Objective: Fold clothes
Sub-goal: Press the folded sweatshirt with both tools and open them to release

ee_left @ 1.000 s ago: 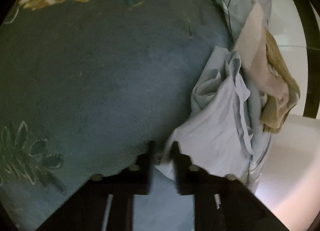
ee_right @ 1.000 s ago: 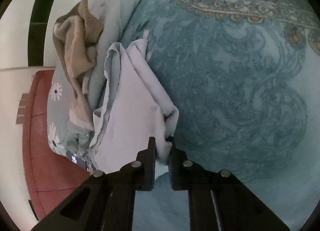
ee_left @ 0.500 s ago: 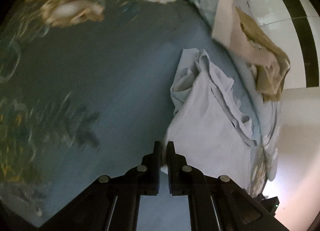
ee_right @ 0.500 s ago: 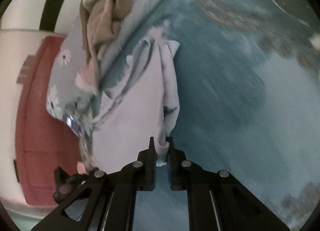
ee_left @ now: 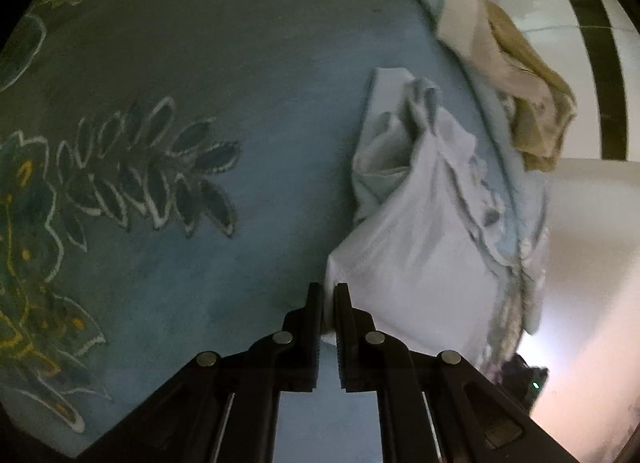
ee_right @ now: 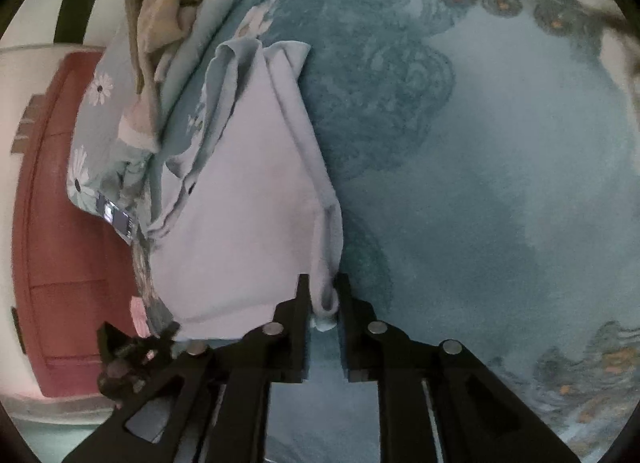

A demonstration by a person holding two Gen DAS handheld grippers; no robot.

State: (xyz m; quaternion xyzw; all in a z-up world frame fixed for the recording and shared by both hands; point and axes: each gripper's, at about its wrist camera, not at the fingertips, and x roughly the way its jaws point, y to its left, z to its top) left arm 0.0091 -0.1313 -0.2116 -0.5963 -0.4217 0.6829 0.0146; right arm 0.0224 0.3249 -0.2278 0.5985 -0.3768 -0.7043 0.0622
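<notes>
Writing: none legible on any cloth.
Garment: a pale lilac garment (ee_left: 420,247) (ee_right: 248,191) lies partly lifted on the blue patterned bedspread (ee_left: 240,83) (ee_right: 480,163), near the bed's edge.
Left tongs (ee_left: 329,295): pressed together, pinching the garment's hemmed corner.
Right tongs (ee_right: 323,295): opening, a rolled corner of the garment between them.
Nearby: a tan crumpled cloth (ee_left: 532,111) (ee_right: 168,11) lies on a daisy-print quilt (ee_right: 96,111) at the bed's edge; beyond it is a red floor (ee_right: 60,263).

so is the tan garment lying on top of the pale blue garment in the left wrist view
No, the tan garment lies apart on the floral quilt, beyond the pale blue garment.
</notes>
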